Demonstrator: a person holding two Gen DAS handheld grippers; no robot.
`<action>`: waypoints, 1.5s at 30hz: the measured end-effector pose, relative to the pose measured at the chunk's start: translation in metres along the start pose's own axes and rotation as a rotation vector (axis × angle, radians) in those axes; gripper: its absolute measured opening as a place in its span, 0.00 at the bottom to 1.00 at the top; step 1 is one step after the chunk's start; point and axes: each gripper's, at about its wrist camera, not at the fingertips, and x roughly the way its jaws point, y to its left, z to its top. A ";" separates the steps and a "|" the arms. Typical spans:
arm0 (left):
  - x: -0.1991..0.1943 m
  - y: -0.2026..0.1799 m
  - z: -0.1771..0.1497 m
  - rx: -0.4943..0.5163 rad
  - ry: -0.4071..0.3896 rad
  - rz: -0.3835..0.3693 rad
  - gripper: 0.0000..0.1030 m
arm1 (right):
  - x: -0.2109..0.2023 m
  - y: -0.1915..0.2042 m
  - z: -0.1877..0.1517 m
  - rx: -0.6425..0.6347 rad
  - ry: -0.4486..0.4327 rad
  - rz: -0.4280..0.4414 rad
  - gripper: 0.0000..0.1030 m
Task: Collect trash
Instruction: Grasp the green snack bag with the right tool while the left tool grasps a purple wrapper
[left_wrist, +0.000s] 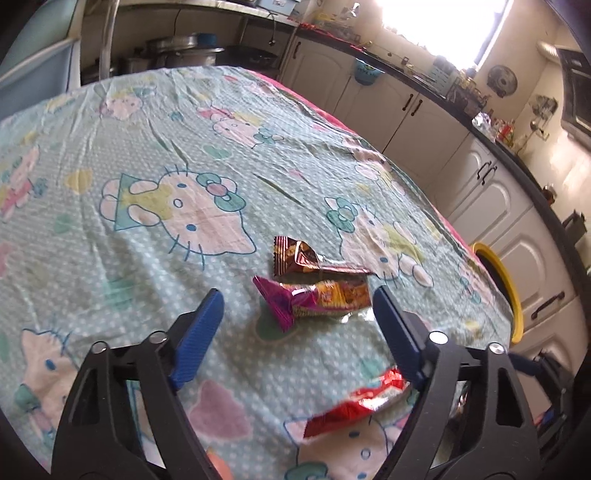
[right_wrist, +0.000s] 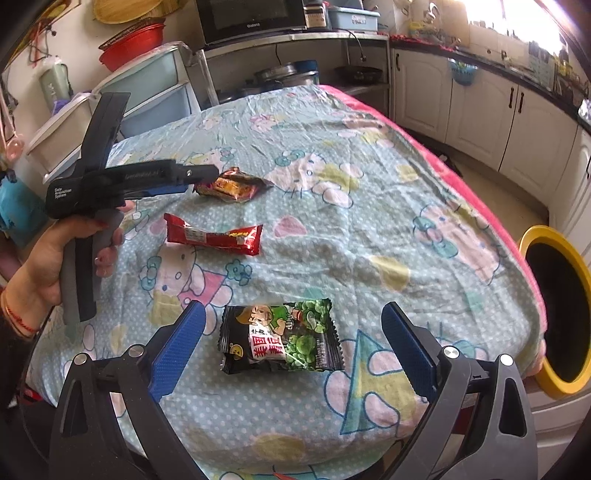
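Note:
In the left wrist view my left gripper (left_wrist: 297, 301) is open, its blue fingers on either side of a pink and orange wrapper (left_wrist: 314, 301) on the patterned tablecloth. A brown wrapper (left_wrist: 304, 260) lies just beyond it. A red wrapper (left_wrist: 354, 404) lies below the right finger. In the right wrist view my right gripper (right_wrist: 293, 317) is open around a black and green snack packet (right_wrist: 282, 338). The left gripper (right_wrist: 207, 173) shows there at the left, at an orange wrapper (right_wrist: 232, 188), with the red wrapper (right_wrist: 214, 236) nearer.
A yellow-rimmed bin (right_wrist: 554, 310) stands off the table's right edge, also in the left wrist view (left_wrist: 502, 280). Kitchen cabinets (right_wrist: 480, 107) run along the right. Plastic drawers (right_wrist: 147, 92) and pots stand behind the table.

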 end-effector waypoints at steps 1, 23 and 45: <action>0.002 0.002 0.001 -0.017 0.004 -0.010 0.64 | 0.002 0.000 -0.001 0.001 0.004 0.001 0.90; 0.006 -0.004 0.000 0.002 0.020 -0.021 0.21 | 0.032 0.011 -0.017 -0.088 0.050 -0.065 0.78; -0.035 -0.008 -0.015 0.051 0.010 -0.023 0.19 | 0.008 0.011 -0.003 -0.090 -0.008 0.003 0.19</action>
